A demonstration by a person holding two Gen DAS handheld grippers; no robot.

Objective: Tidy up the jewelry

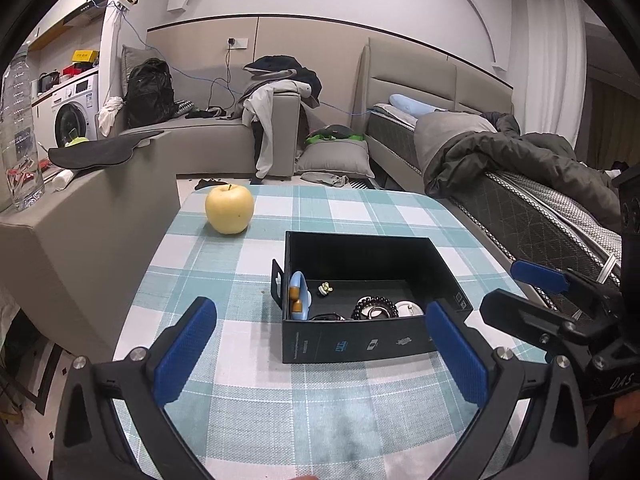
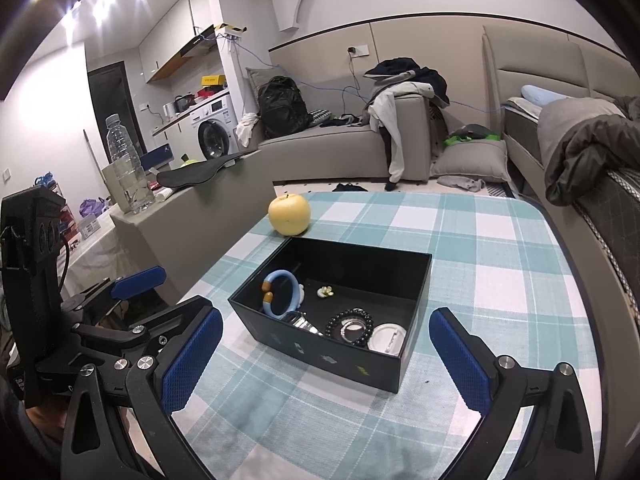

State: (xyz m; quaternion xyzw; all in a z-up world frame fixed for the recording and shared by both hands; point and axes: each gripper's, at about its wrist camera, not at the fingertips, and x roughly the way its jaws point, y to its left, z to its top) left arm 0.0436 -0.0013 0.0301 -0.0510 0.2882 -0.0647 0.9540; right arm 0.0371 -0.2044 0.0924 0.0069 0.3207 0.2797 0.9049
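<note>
An open black box (image 1: 352, 344) (image 2: 320, 356) stands on the checked tablecloth. Inside it lie a light blue bangle (image 2: 280, 294) (image 1: 298, 296) leaning on the left wall, a small yellow-green charm (image 2: 325, 291) (image 1: 326, 289), a black bead bracelet (image 2: 350, 326) (image 1: 374, 307), a white round piece (image 2: 386, 339) (image 1: 408, 308) and a metal watch (image 2: 304, 323). My left gripper (image 1: 320, 356) is open and empty just in front of the box. My right gripper (image 2: 326, 364) is open and empty, near the box's front wall. Each gripper shows at the edge of the other's view.
A yellow apple (image 1: 229, 209) (image 2: 289, 214) sits on the table (image 1: 280, 408) behind the box. A water bottle (image 2: 126, 168) stands on the grey sofa arm to the left. A bed (image 1: 540, 200) runs along the table's right side.
</note>
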